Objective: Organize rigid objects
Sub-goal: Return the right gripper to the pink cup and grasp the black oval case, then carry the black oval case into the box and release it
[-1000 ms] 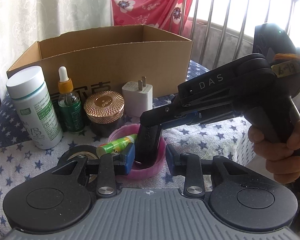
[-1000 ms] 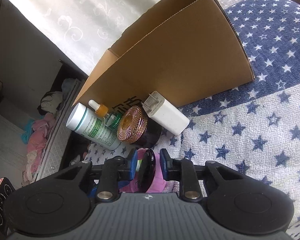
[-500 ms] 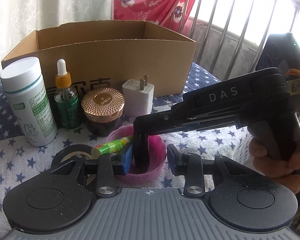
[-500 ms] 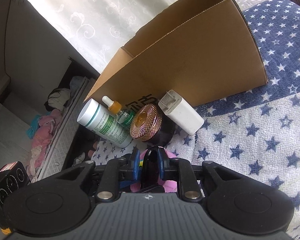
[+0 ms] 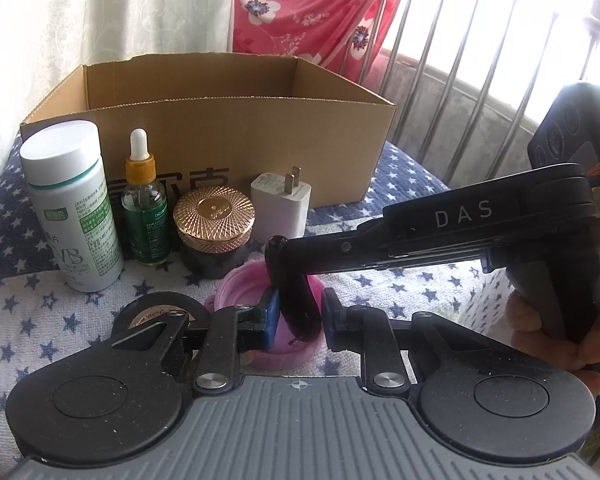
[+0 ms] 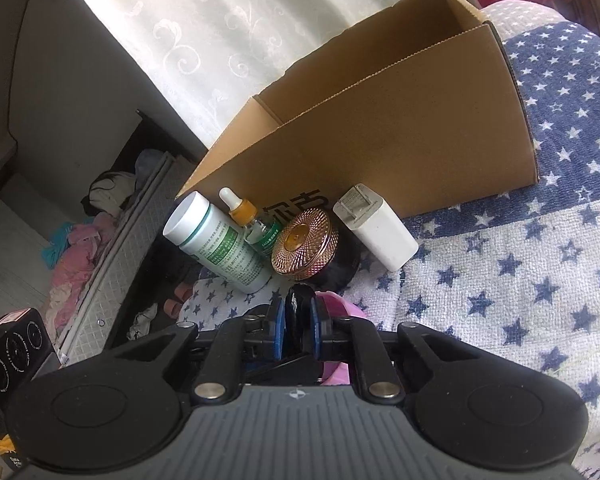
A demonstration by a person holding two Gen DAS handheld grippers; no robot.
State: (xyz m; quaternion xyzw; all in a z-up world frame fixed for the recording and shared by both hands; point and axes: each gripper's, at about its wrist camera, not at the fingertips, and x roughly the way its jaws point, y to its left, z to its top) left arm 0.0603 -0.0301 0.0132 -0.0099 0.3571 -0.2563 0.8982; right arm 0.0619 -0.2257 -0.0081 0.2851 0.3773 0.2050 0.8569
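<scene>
My right gripper is shut on a flat black oval object, holding it upright over a pink bowl. In the left wrist view the black object hangs from the right gripper inside the pink bowl, between the fingers of my open left gripper. An open cardboard box stands behind; it also shows in the right wrist view.
In front of the box stand a white pill bottle, a green dropper bottle, a dark jar with a copper lid and a white charger plug. Metal railings rise at the right. The bed edge drops off at the left.
The right gripper has lifted the black object up out of the pink bowl. The left gripper has tilted up. The small green tube at the bowl's left is now hidden.
</scene>
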